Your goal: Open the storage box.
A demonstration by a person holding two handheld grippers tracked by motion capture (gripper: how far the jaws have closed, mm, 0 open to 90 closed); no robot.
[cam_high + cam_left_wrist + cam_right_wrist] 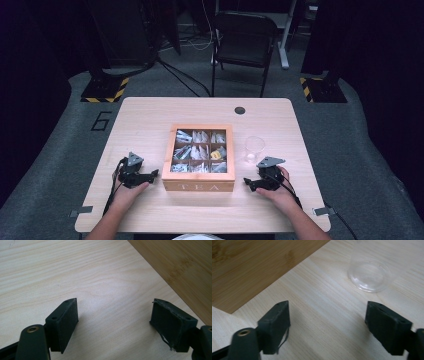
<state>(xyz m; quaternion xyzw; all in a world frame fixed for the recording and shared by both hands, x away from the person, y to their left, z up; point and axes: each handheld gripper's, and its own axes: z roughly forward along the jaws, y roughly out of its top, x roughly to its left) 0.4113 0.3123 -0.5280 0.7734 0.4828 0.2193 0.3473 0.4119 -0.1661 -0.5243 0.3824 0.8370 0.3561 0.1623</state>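
Light wood counter (pixel 150 115) on grey carpet (pixel 60 150), chair (pixel 243 37) at 12 o'clock; tea box (pixel 199 186) center, both tongs (pixel 154 174) (pixel 248 183) wide, empty.

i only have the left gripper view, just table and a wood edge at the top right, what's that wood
Observer: It is the side of a wooden tea box, open on top, with nine compartments holding tea bags.
Operator: anything on the other side of it
Observer: A clear plastic cup stands upright on the table, right of the box.
Operator: where's the right gripper
Observer: The right gripper rests on the table near the box's right front corner, jaws open and empty, like the left gripper.
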